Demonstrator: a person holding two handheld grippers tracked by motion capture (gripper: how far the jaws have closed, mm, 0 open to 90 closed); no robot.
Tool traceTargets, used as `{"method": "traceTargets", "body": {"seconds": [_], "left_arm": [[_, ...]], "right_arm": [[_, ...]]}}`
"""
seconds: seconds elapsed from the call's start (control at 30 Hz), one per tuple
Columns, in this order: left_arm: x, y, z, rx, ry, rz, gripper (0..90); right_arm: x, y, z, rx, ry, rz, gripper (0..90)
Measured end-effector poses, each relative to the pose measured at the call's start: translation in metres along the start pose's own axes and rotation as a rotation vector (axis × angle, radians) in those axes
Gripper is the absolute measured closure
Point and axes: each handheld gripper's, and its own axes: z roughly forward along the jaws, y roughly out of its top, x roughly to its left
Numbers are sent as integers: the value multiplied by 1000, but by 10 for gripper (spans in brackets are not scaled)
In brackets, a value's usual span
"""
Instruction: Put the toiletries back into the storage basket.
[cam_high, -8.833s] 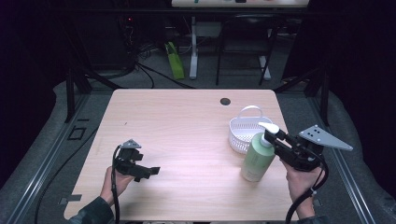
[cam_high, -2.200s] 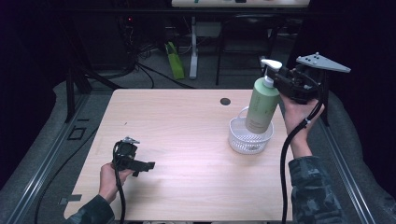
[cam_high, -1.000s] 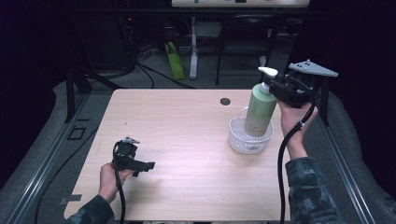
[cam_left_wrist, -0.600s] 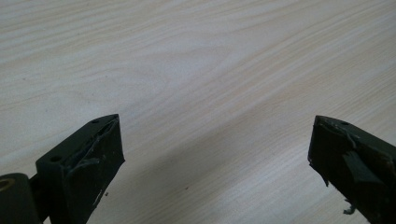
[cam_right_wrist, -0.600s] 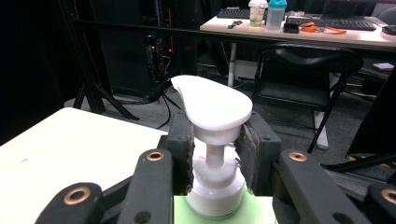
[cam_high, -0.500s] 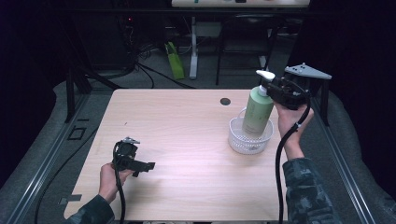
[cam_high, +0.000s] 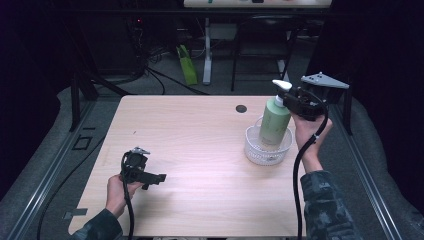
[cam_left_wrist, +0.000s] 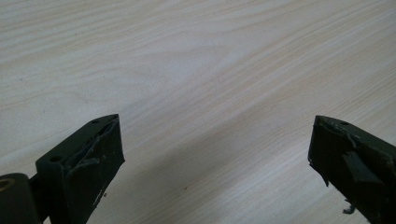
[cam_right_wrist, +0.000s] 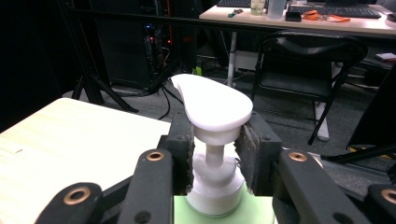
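Observation:
A pale green pump bottle (cam_high: 274, 121) with a white pump head (cam_right_wrist: 215, 108) stands upright with its base inside the white basket (cam_high: 254, 148) at the table's right. My right gripper (cam_high: 290, 99) is shut on the bottle's white neck just under the pump head, with both pads (cam_right_wrist: 183, 154) pressed against it. At the front left of the wooden table (cam_high: 200, 140), my left gripper (cam_high: 159, 178) hovers low over bare wood, jaws spread wide with nothing between them (cam_left_wrist: 215, 158).
A small dark round hole (cam_high: 241, 108) sits in the tabletop behind the basket. Beyond the table's far edge are a green bag (cam_high: 188, 71), desk legs, a black chair (cam_right_wrist: 308, 51) and cables on the floor.
My right gripper has lowered the green bottle slightly toward the left, and its base now sits down in the white basket. The left gripper has stayed put.

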Motion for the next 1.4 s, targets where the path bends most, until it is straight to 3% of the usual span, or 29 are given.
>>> {"method": "traceTargets", "body": {"seconds": [1.4], "left_arm": [[0, 0, 0, 1, -7, 3, 32]], "right_arm": [[-1, -27, 11, 55, -7, 1, 678]]}}
